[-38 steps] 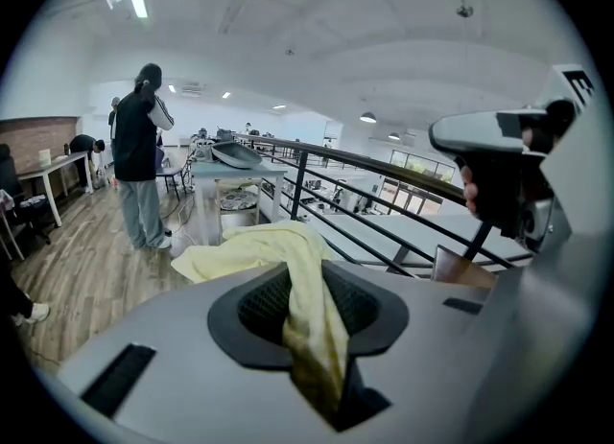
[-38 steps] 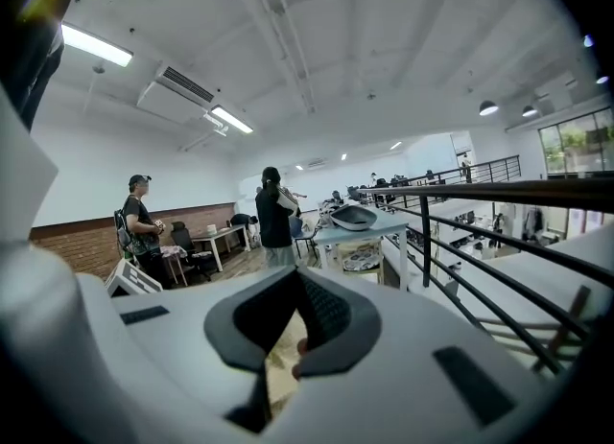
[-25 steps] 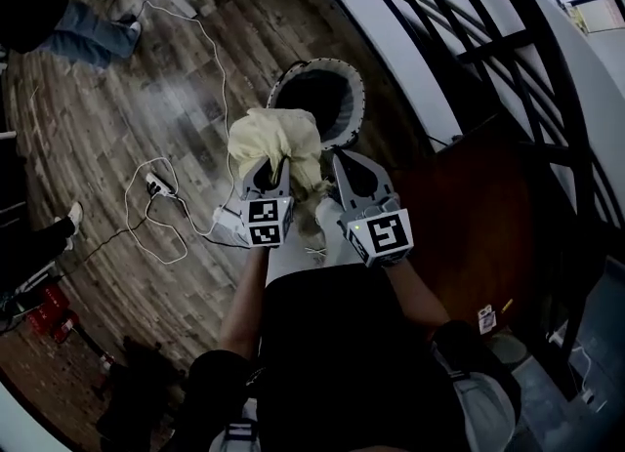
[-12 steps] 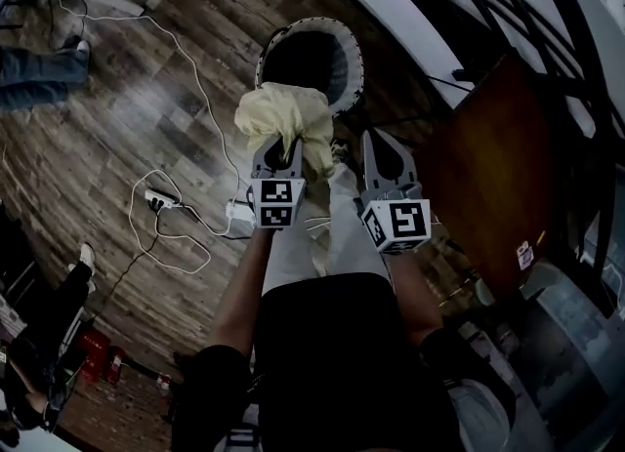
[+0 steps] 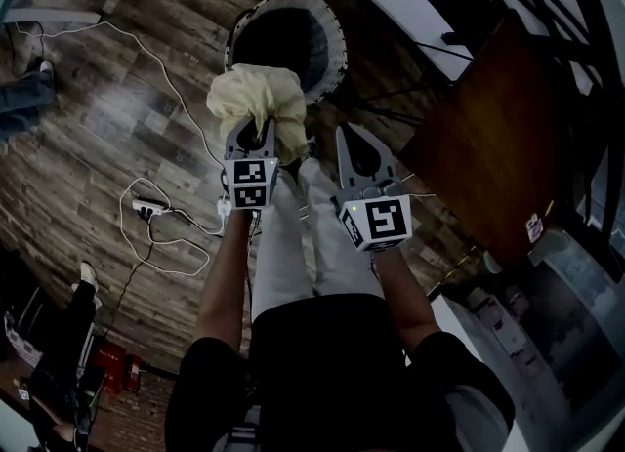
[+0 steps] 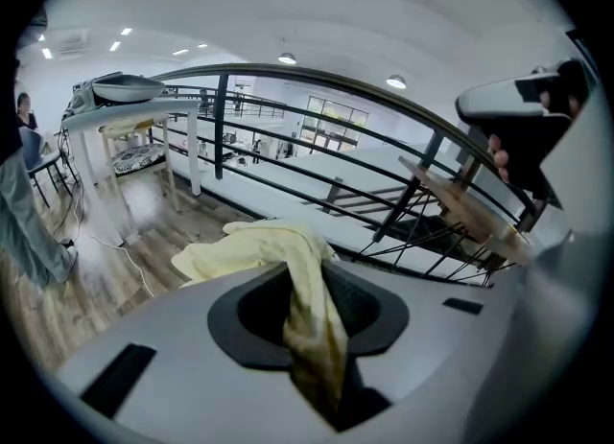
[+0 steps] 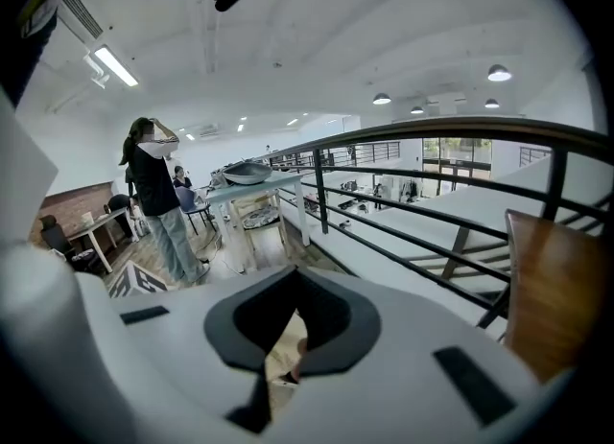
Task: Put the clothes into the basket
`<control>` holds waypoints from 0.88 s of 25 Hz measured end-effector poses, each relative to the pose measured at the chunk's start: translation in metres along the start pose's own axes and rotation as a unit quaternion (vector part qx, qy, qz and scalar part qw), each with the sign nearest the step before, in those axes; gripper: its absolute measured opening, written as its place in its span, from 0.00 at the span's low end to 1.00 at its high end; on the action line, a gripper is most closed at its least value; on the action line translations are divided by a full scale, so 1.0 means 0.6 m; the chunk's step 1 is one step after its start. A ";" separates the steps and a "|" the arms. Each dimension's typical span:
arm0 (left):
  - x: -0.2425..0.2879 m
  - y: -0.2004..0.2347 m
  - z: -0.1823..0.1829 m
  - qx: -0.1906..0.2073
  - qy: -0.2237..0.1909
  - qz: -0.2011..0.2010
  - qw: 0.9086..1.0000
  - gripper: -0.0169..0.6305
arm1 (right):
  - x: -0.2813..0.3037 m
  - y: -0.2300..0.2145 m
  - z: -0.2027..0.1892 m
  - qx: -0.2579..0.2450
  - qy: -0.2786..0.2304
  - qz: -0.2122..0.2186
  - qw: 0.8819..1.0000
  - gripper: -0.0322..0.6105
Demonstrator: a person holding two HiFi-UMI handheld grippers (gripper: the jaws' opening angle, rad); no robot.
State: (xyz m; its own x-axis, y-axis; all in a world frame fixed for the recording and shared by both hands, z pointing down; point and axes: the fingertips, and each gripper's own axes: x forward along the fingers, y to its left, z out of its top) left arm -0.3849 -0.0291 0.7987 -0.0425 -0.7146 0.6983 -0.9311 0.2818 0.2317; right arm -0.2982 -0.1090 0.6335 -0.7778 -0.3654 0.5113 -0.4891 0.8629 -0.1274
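One cloth (image 5: 254, 97) pinched in left tool (image 5: 256, 131).

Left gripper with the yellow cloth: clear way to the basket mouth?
Probably yes. The left gripper, shut on the yellow cloth, is just short of the basket; its mouth is open, right gripper aside.

cloth (image 5: 256, 99): pale yellow, crumpled into a loose bundle.
cloth, state: one fold is pinched in the left gripper (image 5: 256, 136), the rest bulges out past the tips.
basket (image 5: 335, 45): round, light rim, dark inside, upright on the wooden floor.
cloth, place: at the basket's near rim.
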 end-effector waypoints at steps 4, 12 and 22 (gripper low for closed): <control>0.043 -0.009 -0.008 0.019 -0.002 -0.007 1.000 0.18 | 0.028 -0.012 -0.033 0.002 0.008 0.008 1.000 0.06; 0.093 -0.032 -0.067 0.028 0.009 -0.026 0.999 0.18 | 0.052 -0.023 -0.095 0.008 0.020 0.017 1.000 0.06; 0.171 -0.019 -0.129 0.082 0.032 -0.042 0.995 0.18 | 0.086 -0.036 -0.178 0.019 0.037 0.015 0.999 0.06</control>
State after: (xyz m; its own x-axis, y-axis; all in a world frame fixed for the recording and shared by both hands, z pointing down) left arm -0.3507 -0.0560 0.9200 0.0555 -0.6878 0.7238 -0.9774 0.1106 0.1800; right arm -0.2856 -0.1094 0.7536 -0.7622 -0.3110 0.5678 -0.4813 0.8588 -0.1757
